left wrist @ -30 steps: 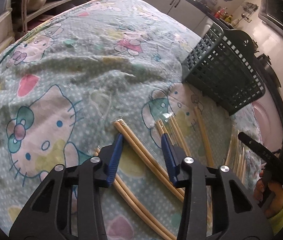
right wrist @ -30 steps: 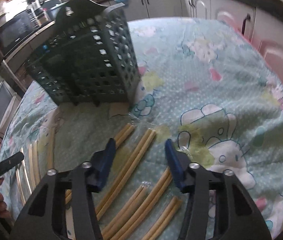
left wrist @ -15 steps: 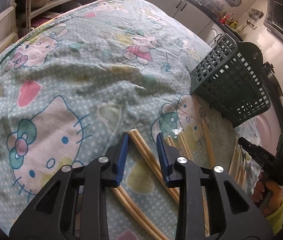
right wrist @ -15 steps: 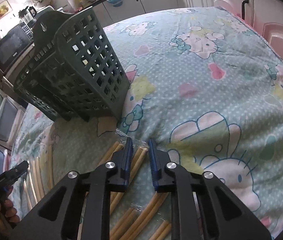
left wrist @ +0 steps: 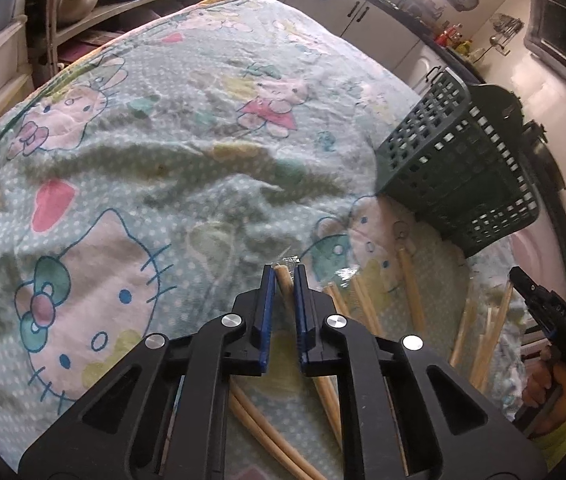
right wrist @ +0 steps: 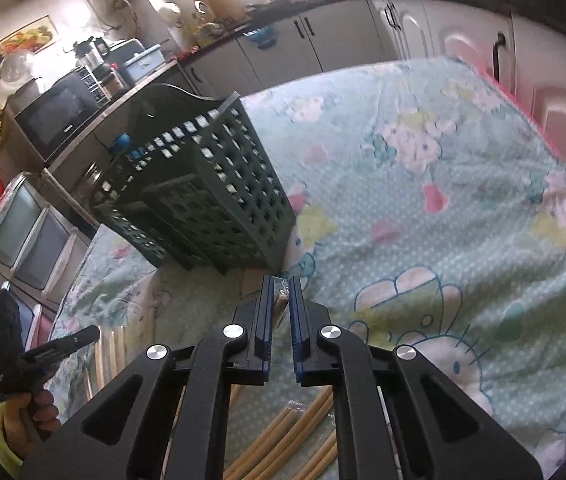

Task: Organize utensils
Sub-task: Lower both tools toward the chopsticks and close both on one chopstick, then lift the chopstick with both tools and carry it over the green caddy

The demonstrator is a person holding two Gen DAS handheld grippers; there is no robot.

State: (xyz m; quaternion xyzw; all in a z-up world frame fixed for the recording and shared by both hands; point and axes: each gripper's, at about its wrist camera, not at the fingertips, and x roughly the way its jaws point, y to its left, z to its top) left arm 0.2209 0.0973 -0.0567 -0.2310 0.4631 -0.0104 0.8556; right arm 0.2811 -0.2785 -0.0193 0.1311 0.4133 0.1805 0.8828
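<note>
- Left gripper point(left wrist: 283, 272): blue-padded jaws drawn in to a narrow gap, clamped on the tip of a wrapped pair of chopsticks point(left wrist: 283, 280). The pale sticks run back under the gripper body and come out again toward 6 o'clock in the left wrist view.
- Right gripper point(right wrist: 281, 284): jaws likewise nearly together, pinching the end of a second chopstick pair point(right wrist: 281, 302) with clear wrapper showing at the tip. Whether either pair is lifted off the cloth, I cannot tell.
- Green lattice basket point(right wrist: 219, 184) stands upright on the table, at 12 o'clock just beyond the right gripper's tips; from the left gripper it sits at about 2 o'clock, well apart.
- Loose chopsticks point(left wrist: 411, 280) lie on the cloth between the left gripper and the basket, at roughly 3 o'clock in the left view. Some are in clear sleeves.
- More loose sticks point(right wrist: 283, 432) lie under the right gripper at 6 o'clock in its own view.
- Tablecloth point(left wrist: 143, 152): pale teal with white dots and cartoon cat prints, rumpled in the middle.
- Each camera catches the other gripper at the frame edge, held in a hand point(right wrist: 31, 416) with a yellow cuff.
- Background: microwave point(right wrist: 59, 116) on the counter at 10 o'clock in the right view.
</note>
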